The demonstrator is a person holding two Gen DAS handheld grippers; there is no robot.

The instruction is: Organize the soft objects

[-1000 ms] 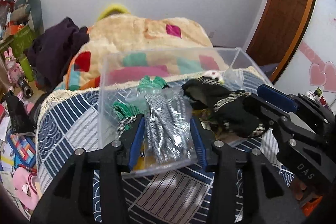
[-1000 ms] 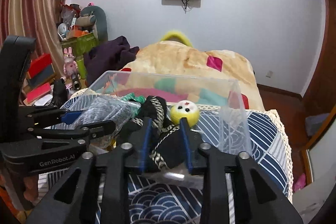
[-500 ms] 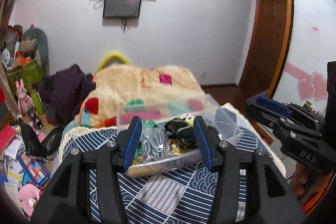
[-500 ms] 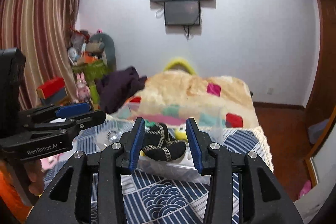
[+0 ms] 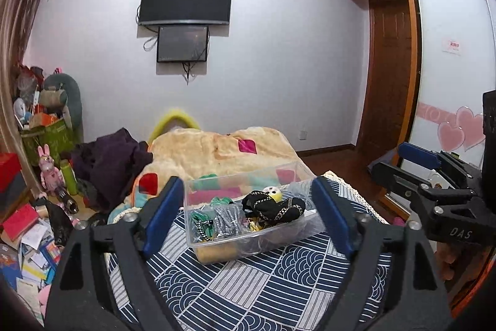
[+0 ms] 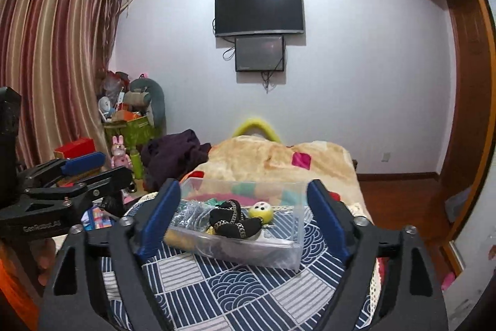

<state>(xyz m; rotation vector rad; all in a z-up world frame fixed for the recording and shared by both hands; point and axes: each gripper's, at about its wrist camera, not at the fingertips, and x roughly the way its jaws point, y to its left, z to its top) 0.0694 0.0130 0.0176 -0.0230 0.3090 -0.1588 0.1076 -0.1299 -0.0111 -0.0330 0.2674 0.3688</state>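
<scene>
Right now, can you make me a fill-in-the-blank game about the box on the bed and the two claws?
1. The clear plastic box sits on a ____-and-white patterned cover.
2. The little round toy inside the box is ____.
3. The left claw and the right claw are both ____ and hold nothing.
4. The black sock lies ____ the box.

Missing words: blue; yellow; open; inside

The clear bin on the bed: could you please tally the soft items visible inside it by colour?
Black with gold trim: 1
Yellow ball: 1
Silver-grey: 1
Green: 1
Total: 4 visible in the bin; anything underneath is hidden.
</scene>
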